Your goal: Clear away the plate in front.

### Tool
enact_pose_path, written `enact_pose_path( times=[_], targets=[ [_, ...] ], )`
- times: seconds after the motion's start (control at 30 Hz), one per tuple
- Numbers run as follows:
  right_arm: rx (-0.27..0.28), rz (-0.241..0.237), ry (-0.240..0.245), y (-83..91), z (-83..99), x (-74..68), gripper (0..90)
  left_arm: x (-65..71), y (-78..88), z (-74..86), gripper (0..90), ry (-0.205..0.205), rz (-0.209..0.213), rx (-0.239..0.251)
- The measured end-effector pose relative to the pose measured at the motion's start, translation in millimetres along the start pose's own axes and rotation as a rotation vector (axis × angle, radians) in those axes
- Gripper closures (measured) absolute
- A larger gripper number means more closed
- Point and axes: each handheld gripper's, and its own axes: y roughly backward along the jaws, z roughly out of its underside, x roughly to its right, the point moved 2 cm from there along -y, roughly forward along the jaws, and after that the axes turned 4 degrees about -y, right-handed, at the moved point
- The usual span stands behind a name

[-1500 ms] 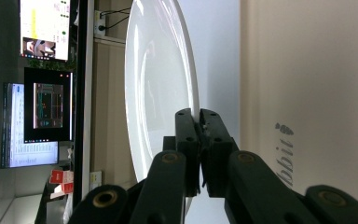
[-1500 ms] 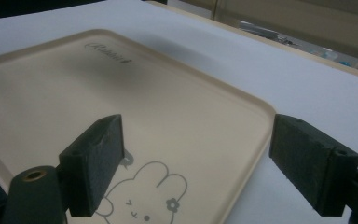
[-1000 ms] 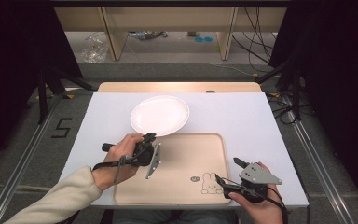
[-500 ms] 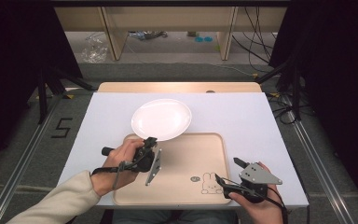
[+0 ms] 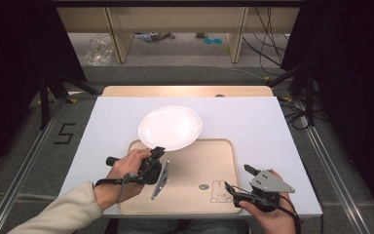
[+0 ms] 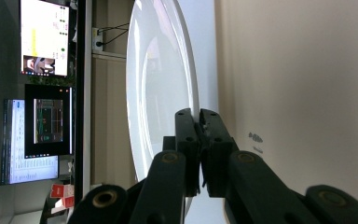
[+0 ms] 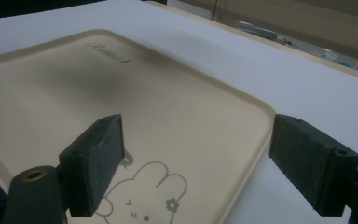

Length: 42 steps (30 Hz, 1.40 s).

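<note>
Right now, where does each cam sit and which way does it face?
High view: above the person's side, looking forward and down on table, plate, tray; forearms, both hands.
Left gripper view: on left gripper, rolled sideways, jaws shut on the plate rim.
Right gripper view: on right gripper, low, jaws open over the tray's rabbit corner.
All three share the tray.

Left claw (image 5: 157, 153) clamped on white plate (image 5: 170, 127) rim, plate overlapping beige tray (image 5: 209, 165), right claw (image 5: 236, 181) spread.
</note>
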Motion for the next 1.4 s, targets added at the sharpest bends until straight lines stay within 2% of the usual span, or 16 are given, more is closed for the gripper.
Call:
enact_pose_path(
  times=[0.33, 0.4, 1.1, 1.4],
  targets=[
    [-0.009, -0.006, -0.018, 0.5, 0.2, -0.7, 19.0, 5.1, 5.4, -3.1, 86.9, -0.007, 0.008, 0.014],
    [0.002, 0.001, -0.007, 0.2, -0.1, 0.3, 19.0, 5.9, 6.2, -3.6, 86.9, -0.007, 0.011, 0.017],
    [-0.006, 0.005, -0.009, 1.2, -0.1, 1.2, 18.9, 16.0, 14.2, -10.0, 87.0, -0.021, 0.026, 0.044],
    [-0.005, 0.005, -0.01, 1.5, -0.2, 1.3, 19.0, 23.5, 16.1, -15.4, 86.9, -0.038, 0.052, 0.06]
  ],
)
